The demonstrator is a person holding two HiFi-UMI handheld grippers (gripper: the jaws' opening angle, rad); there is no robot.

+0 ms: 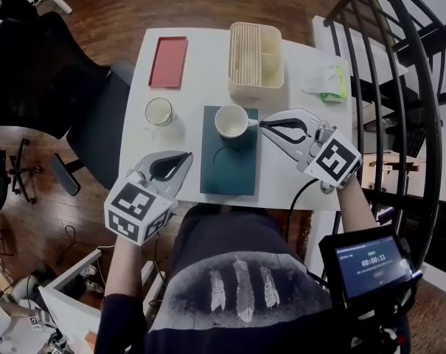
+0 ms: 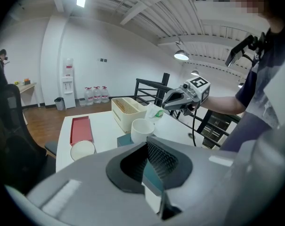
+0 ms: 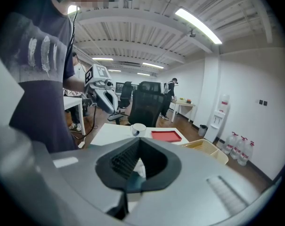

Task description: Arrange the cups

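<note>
Right gripper point(image 1: 262, 124) first. Its jaws are clamped right together, and the tips sit at the handle of the white mug point(image 1: 231, 120), on the mug's right side. Touching it or just beside it, I honestly can't tell, and I wouldn't swear the handle is actually pinched. My guess is the handle is the target, since it sticks out toward that hand and it's the easy bit to grab or nudge.

Left gripper point(image 1: 186, 155) is clenched too, with nothing between its jaws. It hovers over the near left corner of the table, well apart from both cups. Looks to me like it's just parked out of the way while the other hand does the work.

Outward from there, the mug stands upright at the far end of a dark teal mat point(image 1: 230, 169), which lies in the middle of the white table point(image 1: 208, 65). A clear glass cup point(image 1: 158, 111), also upright, is off the mat to its left, on bare tabletop. If the mat is where the cups are meant to line up (my read, nothing proves it), the mug's on and the glass isn't yet. There's plenty of bare mat at the near end.

Further back sit a red tray point(image 1: 169, 62) and a cream slatted basket point(image 1: 256, 54), with a crumpled white packet point(image 1: 324, 81) off to the right.
</note>
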